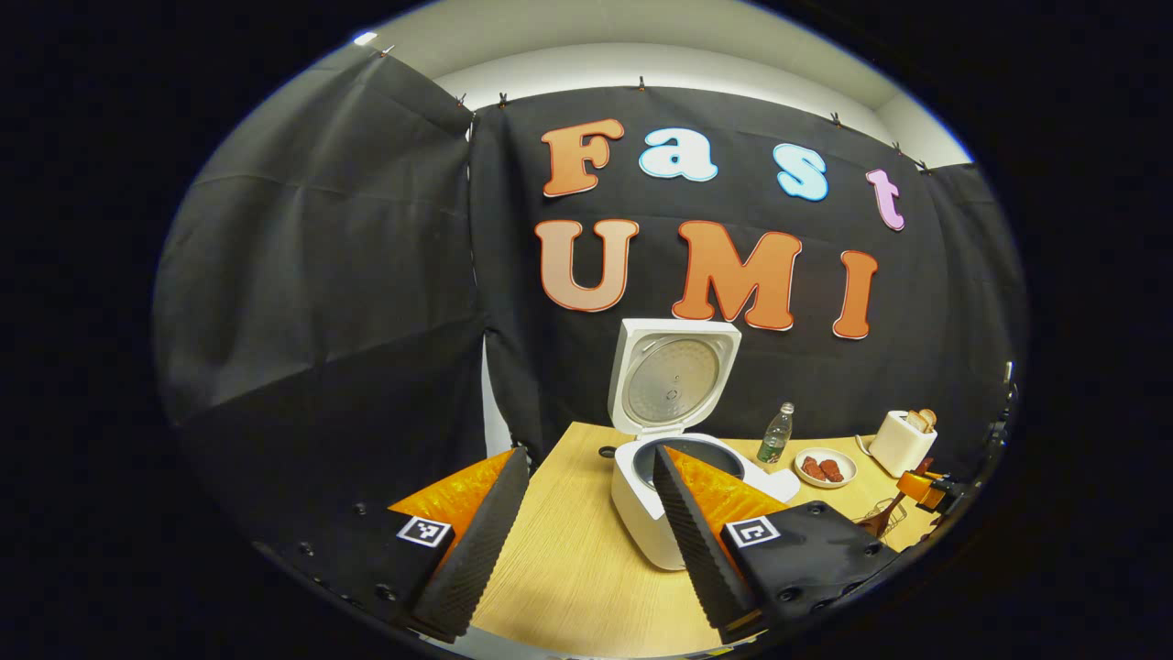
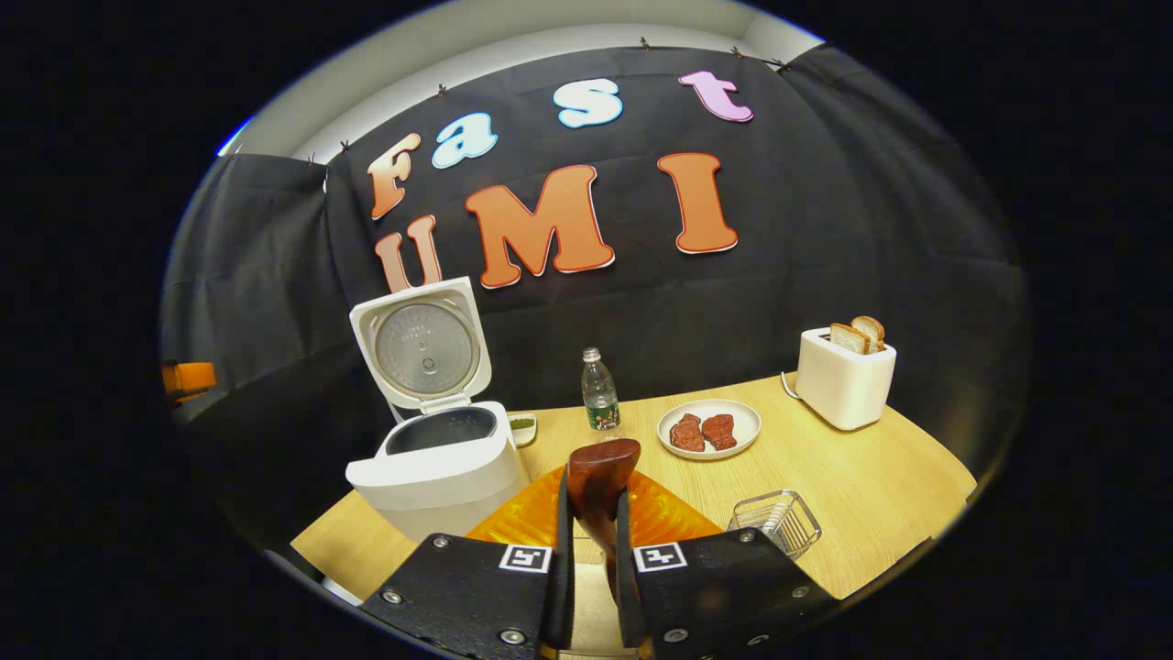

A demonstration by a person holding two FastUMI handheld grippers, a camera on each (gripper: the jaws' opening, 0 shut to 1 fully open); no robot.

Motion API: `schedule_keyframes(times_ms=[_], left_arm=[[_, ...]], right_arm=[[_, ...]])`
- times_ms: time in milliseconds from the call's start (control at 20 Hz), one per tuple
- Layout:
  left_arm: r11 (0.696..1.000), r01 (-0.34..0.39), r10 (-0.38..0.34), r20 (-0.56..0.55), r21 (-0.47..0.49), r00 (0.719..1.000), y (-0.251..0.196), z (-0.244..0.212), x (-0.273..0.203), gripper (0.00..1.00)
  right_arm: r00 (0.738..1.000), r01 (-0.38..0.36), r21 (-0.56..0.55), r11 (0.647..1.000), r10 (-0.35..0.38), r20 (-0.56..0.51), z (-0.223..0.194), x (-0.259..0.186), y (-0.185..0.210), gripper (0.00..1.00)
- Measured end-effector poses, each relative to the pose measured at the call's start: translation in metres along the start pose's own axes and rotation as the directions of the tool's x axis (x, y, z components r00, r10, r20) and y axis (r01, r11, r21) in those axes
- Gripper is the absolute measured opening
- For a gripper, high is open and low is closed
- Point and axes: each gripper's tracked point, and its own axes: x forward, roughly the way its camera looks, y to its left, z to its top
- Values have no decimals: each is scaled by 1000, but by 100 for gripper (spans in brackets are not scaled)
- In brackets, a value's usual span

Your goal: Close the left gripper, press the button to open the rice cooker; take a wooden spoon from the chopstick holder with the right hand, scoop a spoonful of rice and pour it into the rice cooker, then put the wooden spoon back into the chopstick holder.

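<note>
Lid (image 2: 426, 346) of the rice cooker (image 2: 438, 463) at ten o'clock already stands up, right gripper (image 2: 593, 541) clamps the wooden spoon (image 2: 600, 477), left gripper (image 1: 586, 513) gapes, leaving scooping, pouring and return to the wire chopstick holder (image 2: 777, 519) at four o'clock.

White rice cooker (image 2: 440, 467) on the wooden table, lid (image 2: 423, 346) upright, dark inner pot (image 2: 440, 431) exposed. Dark brown wooden spoon (image 2: 600, 481) pinched at the handle, bowl up. Wire chopstick holder (image 2: 777, 521) near the table's front edge
</note>
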Motion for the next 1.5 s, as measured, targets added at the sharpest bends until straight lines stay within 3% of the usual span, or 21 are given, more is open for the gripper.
schedule_keyframes(times_ms=[200, 400, 550, 650, 800, 900, 950, 1100, 1150, 1400, 1450, 1500], left_arm=[[1000, -16, 17, -31, 7, 999, 11, -12, 3, 93], [1000, -24, 25, -52, 19, 998, 17, -20, 9, 93], [999, -23, 25, -69, 22, 997, 21, -25, 12, 93], [1000, -22, 23, -85, 16, 996, 22, -32, 14, 93], [1000, -16, 16, -95, 3, 995, 22, -33, 17, 93], [1000, -10, 10, -98, -2, 995, 19, -34, 19, 92], [1000, -5, 5, -99, -5, 995, 19, -34, 20, 92], [1000, 5, -6, -99, -15, 995, 15, -34, 24, 93], [1000, 7, -8, -96, -18, 995, 14, -32, 25, 92], [999, 21, -25, -90, -39, 996, 8, -31, 28, 93], [999, 24, -28, -87, -47, 996, 6, -29, 29, 94], [998, 27, -32, -84, -53, 996, 4, -29, 28, 93]], right_arm=[[998, 52, -56, 997, -53, -14, -27, 15, -4, 19], [996, 79, -22, 997, -80, -26, -55, 16, -5, 19], [996, 87, 58, 995, -87, -14, -61, 12, 1, 18], [998, 58, 205, 977, -50, -46, -71, 13, 13, 19], [997, 36, 434, 900, -3, -76, -77, 15, 24, 19], [995, 61, 554, 830, -7, -99, -79, 19, 13, 19], [993, 77, 626, 776, -6, -115, -83, 20, 8, 19], [990, 103, 821, 562, 18, -136, -90, 22, -1, 19], [990, 117, 843, 525, 9, -142, -91, 24, -6, 19], [993, 100, 865, 491, 3, -116, -68, 15, -24, 18], [994, 96, 869, 485, 0, -110, -61, 14, -29, 14], [994, 95, 876, 473, -4, -106, -56, 13, -33, 18]])
